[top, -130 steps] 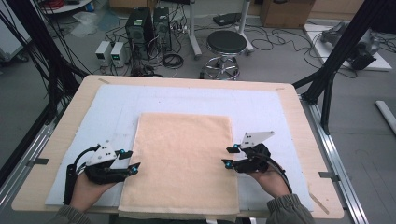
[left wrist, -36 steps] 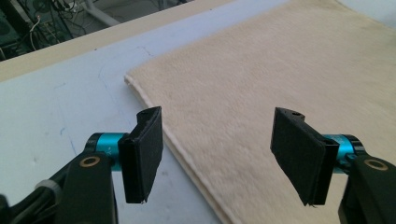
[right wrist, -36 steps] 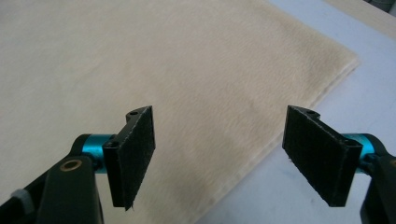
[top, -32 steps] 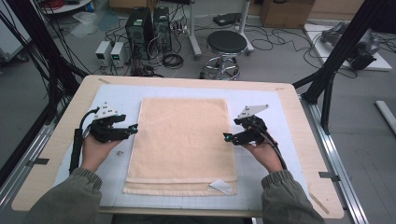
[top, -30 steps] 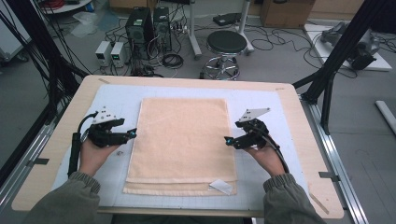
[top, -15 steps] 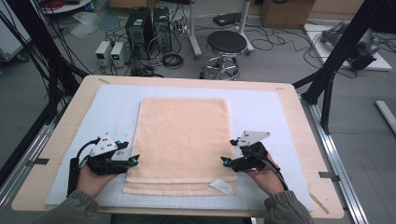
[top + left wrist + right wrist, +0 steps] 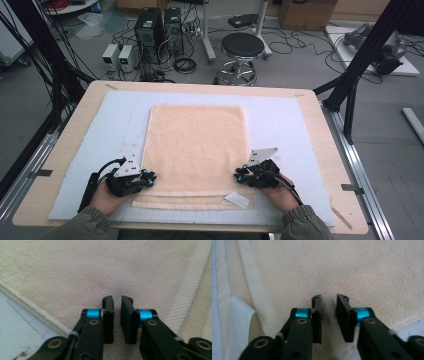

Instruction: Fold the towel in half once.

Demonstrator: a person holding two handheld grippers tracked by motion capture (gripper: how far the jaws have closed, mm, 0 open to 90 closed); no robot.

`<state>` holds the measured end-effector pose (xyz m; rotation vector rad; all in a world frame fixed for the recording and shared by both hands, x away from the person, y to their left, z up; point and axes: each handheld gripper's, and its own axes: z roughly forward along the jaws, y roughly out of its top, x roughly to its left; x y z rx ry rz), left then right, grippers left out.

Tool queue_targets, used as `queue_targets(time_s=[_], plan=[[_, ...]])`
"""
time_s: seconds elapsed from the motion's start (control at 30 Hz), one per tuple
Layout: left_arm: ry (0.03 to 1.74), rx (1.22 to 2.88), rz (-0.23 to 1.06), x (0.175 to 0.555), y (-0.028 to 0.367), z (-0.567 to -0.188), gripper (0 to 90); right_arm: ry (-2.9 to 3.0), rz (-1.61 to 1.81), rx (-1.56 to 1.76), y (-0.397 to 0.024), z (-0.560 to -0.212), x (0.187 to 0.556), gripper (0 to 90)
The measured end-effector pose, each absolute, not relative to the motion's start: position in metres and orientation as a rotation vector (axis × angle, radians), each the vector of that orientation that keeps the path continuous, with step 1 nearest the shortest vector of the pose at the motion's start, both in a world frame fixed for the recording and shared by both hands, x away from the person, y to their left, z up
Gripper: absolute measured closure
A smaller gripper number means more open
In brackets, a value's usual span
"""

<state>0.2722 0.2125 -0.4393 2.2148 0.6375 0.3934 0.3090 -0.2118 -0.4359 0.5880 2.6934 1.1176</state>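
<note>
- The left gripper [image 7: 116,298] has its jaws narrow. They have just been closing, and a thin ridge of the towel [image 7: 195,145] seems to be nipped between them, though only a slim gap shows there.
- The right gripper [image 7: 329,297] is the same: jaws just drawn narrow, tips down in the pile, a small pinch of cloth apparently between.
- In the high view, the left gripper [image 7: 145,176] sits at the towel's near left corner and the right gripper [image 7: 239,175] at its near right corner, both on the upper layer.
- To do this step well, I judge that both pinches should take the same layers and lift together at the same level. Otherwise the edge will twist and the fold will go crooked.
- A shallow pinch in such loose pile may slip, so a firm hold is wise before lifting.
- The towel is soft peach terry, rectangular and flat. It lies in the middle of the pale mat [image 7: 285,125], its long sides running away from the person.
- A ribbed woven band [image 7: 190,287] crosses the towel near its near edge, flatter and paler than the pile.
- A lower layer [image 7: 190,202] sticks out past the upper near edge.
- A white label [image 7: 236,200] lies at the towel's near right corner, thin and smooth.
</note>
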Motion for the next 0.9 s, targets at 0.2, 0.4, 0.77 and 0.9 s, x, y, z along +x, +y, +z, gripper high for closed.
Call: queue_targets(time_s=[0.2,0.4,0.77,0.9], plan=[[0.648,2.180,0.408,0.270,0.216,-0.429,88.3,2.679,1.130,0.559,-0.213,-0.426,0.308,85.6],[0.617,2.085,0.434,0.254,0.227,-0.403,89.7,2.615,1.222,0.526,-0.218,-0.394,0.299,85.7],[0.608,2.169,0.321,0.244,0.224,-0.422,68.2,2.686,1.230,0.492,-0.217,-0.407,0.278,59.7],[0.599,2.231,0.266,0.251,0.218,-0.433,66.0,2.758,1.188,0.483,-0.213,-0.427,0.280,58.8]])
